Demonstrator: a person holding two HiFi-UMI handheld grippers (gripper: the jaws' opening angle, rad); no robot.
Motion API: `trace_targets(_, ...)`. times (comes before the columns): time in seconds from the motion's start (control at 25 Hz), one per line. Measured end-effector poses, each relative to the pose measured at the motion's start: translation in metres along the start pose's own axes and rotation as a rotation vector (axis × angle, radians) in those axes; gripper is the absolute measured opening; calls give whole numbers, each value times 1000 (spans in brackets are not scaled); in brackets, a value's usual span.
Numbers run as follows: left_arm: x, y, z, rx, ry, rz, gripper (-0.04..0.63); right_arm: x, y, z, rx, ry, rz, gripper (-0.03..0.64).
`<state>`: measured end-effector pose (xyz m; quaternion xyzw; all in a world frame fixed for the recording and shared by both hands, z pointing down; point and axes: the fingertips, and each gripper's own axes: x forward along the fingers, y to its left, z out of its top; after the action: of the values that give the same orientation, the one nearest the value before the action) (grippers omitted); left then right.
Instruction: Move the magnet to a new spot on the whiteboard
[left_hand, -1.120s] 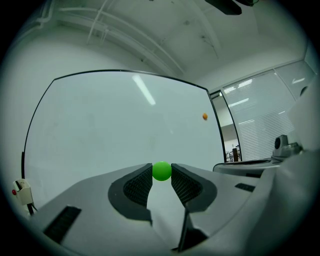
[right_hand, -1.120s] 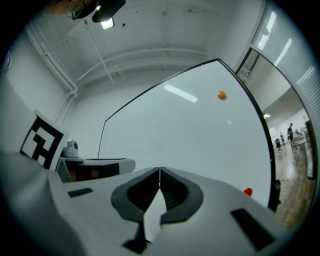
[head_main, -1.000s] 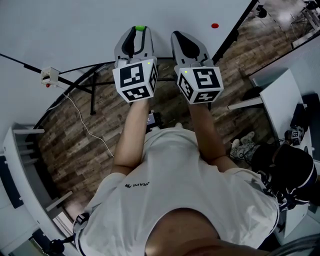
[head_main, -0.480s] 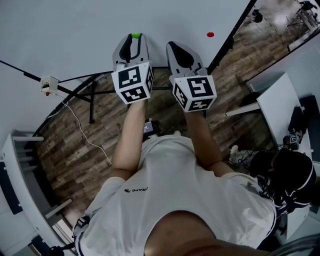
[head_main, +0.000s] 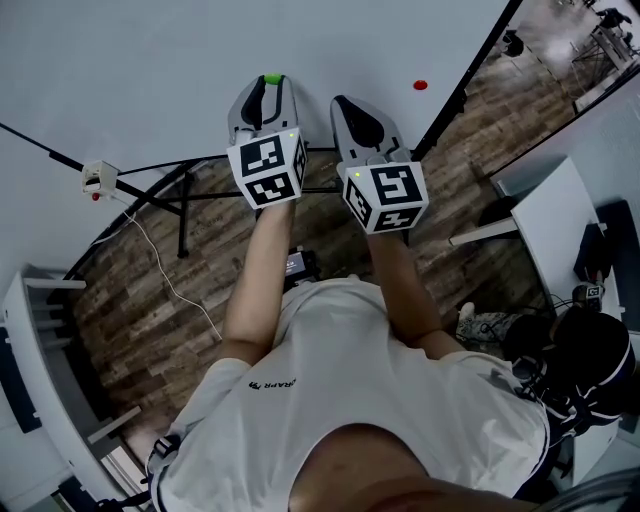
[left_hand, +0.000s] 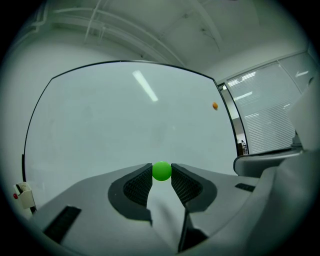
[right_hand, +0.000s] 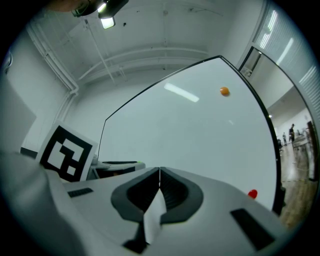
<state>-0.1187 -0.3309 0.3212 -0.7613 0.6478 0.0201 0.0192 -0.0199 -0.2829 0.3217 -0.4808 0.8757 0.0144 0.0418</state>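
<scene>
I take the whiteboard (head_main: 150, 50) as my landmark. A small white box (head_main: 97, 150) with a red button hangs at its left edge and has no part in this job.

To the right of the box, my left hand-held gripper (head_main: 270, 84) points level at the board. It holds the green magnet (head_main: 271, 78) at its very tip. In the left gripper view the ribbed pads (left_hand: 140, 182) press on the magnet from both sides, so the jaws stand fairly wide, closed on it. I cannot tell whether the magnet is touching the board or is held just off it.

Just to the right, my right hand-held gripper (head_main: 352, 103) also faces the board. Its jaws are pressed together with nothing between them.

Further right, a red magnet (head_main: 420, 85) sits on the board near its right edge. The right gripper view shows an orange magnet (right_hand: 224, 91) higher up on the board.

As I judge it, the pickup is done and the placing is not. I have yet to settle on a bare patch of board apart from the red and orange magnets. Then I have to set the green magnet flat against it, spread the jaws and draw the left hand-held gripper back.
</scene>
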Motion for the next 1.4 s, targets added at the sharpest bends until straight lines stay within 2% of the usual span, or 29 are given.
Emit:
trace_targets(0.52, 17, 4, 6, 24, -2, 10, 120, 4, -5, 5, -1, -13, -8, 14)
trace_targets(0.8, 52, -10, 3, 38, 18, 21, 120, 16, -39, 5, 6, -7, -8, 14)
trace_targets(0.96, 34, 3, 1, 41, 18, 25, 120, 7, -18, 4, 3, -12, -6, 14)
trace_targets(1.4, 35, 19, -15, 43, 60, 45, 120, 4, -6, 6, -5, -12, -9, 14)
